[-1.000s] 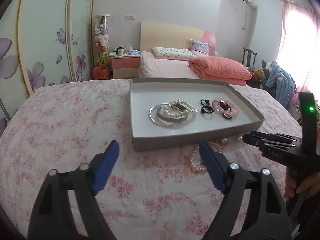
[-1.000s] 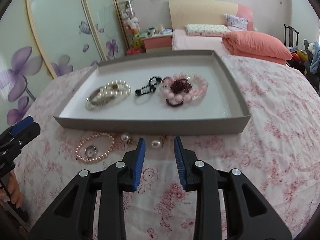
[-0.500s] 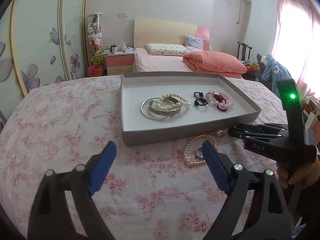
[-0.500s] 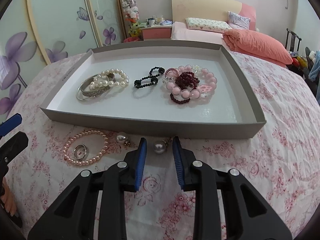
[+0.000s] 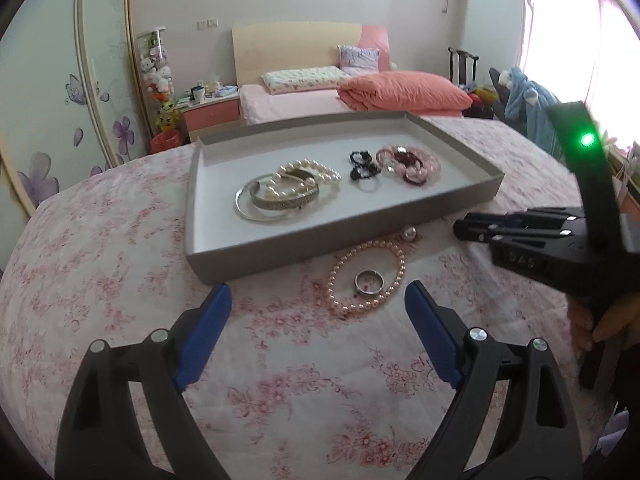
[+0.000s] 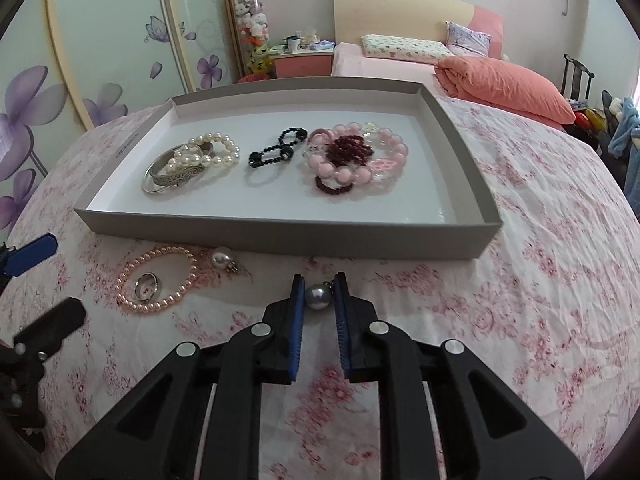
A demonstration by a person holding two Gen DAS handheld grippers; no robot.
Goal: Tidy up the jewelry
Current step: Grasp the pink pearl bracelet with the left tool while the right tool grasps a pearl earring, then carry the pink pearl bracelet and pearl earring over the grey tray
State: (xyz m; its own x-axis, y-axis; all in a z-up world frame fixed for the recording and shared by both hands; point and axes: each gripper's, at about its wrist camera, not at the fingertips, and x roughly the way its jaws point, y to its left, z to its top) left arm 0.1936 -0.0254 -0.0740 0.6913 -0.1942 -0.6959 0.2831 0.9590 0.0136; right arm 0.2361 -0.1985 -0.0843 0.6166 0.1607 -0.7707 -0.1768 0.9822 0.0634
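Grey pearl earring (image 6: 318,297): sits on the floral bedspread (image 6: 540,280) just in front of the tray's near wall, between the two blue pads of the right gripper (image 6: 319,294).
Right gripper: jaws narrow and closing around the grey pearl; the pads look to be at its sides, though firm contact cannot be told.
White pearl earring (image 6: 221,259): lies on the bedspread just beside the near wall of the tray, to the left of the grey one.
Pink bead bracelet (image 6: 160,280): a loop flat on the bedspread, near the white pearl, with a silver ring (image 6: 146,283) lying inside it.
Left gripper (image 5: 318,304): jaws wide apart with nothing between them, held over the bedspread, the bracelet and ring just ahead of its right pad.
Grey tray (image 6: 280,240): shallow cardboard, resting on the bed; inside, left to right, silver bangles with a white pearl bracelet (image 6: 192,162), a black bead piece (image 6: 276,150), and a heap of pink and dark red bead bracelets (image 6: 356,154).
Person's hand (image 5: 608,320): fingers at the right edge of the left view, gripping the right tool's handle.
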